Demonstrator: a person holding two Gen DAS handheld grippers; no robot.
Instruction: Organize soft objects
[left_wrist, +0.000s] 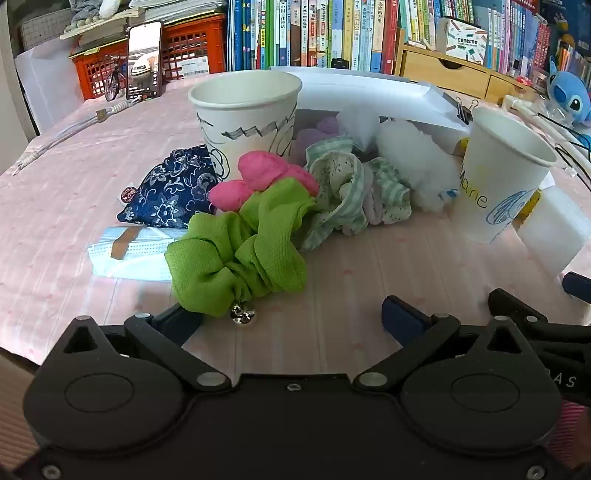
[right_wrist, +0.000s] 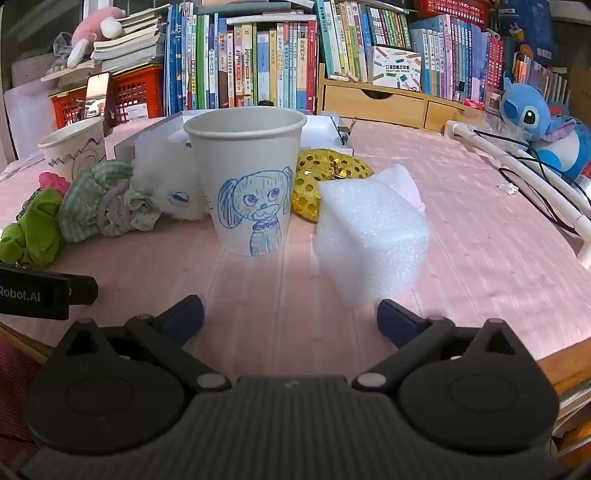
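Pink-clothed table, bookshelf behind. Green scrunchie lies just ahead of left gripper, jaws spread, empty. Right gripper also released, near foam block. Likely next: pinch scrunchie's bunched middle, avoid bell, drop into cup.

Home study room: packed children's bookshelf, Stitch plush, pink-clothed table.
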